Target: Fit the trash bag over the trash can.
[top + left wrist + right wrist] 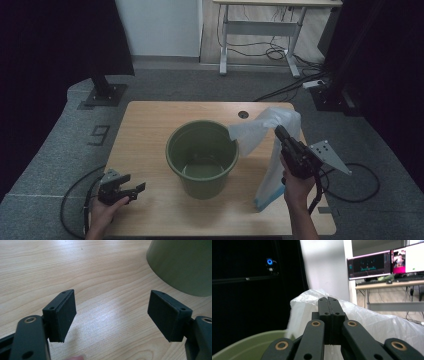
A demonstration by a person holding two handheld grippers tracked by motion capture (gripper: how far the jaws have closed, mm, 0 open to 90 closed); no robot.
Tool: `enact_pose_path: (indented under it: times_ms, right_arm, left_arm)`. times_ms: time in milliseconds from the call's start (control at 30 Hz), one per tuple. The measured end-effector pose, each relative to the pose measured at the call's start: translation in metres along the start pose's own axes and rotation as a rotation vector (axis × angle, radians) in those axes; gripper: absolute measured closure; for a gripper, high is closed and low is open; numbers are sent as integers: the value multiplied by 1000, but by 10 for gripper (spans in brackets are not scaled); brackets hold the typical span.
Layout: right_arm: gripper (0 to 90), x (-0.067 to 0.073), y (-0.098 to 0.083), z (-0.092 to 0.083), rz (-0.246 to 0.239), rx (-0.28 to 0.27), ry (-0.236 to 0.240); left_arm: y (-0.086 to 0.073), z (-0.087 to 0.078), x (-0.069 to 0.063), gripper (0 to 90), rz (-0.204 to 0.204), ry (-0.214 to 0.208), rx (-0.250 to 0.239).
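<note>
Holding a thin white plastic bag (pixel 272 150) pinched near its top, the right claw (pixel 278 131) has its jaws pressed together on the film, which hangs down to the surface (pixel 150 120) just right of the green bucket (pixel 202 157). One loose flap reaches toward the bucket's rim. The bag looks very light, limp and slippery, so it will sag, cling and billow rather than keep any shape; a single pinch gathers the mouth shut. A better hold is probably on the open edge itself, with a second grip on the opposite edge to spread it over the rim.

Nearest the person, the left claw (pixel 131 190) rests low at the near left of the surface with its jaws wide apart and nothing between them, the bucket's wall (pixel 182 265) just ahead of it. The bucket looks stiff and empty, and stands upright mid-surface. Nothing lies between the bag and the bucket; only the rim itself could snag the film. Farther off, a cable hole (pixel 243 114) marks the surface's back edge, and beyond stands a desk (pixel 260 30) with trailing cables.
</note>
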State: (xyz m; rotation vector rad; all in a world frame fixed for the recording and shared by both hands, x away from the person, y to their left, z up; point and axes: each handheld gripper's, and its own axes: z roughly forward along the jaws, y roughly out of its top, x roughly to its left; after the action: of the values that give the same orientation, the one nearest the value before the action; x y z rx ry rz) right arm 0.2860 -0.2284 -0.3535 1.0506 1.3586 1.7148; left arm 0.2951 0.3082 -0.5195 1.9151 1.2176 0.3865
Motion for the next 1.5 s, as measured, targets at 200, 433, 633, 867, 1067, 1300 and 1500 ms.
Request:
enact_pose_path:
  times_ms: [200,433,633,867,1067,1300,1500]
  right_arm:
    - [892,9,17,-10,-14,-61,6]
    - [892,25,35,-13,-44,-92,52]
    - [892,40,45,-10,-69,-101,91]
    - [892,55,54,-6,-80,-121,125]
    - [892,62,67,-4,-79,-144,149]
    - [892,75,68,-8,-113,-133,181]
    - [891,78,48,-2,-141,-86,177]
  left_arm:
    - [0,3,-1,227,3,-3,11]
    - [0,4,-4,227,11,-8,16]
    - [0,5,-3,227,11,-7,21]
    - [1,4,-4,230,13,-8,13]
    - [1,5,-3,230,11,-14,16]
    - [0,6,-3,229,4,-35,26]
    - [0,8,-3,229,2,-36,40]
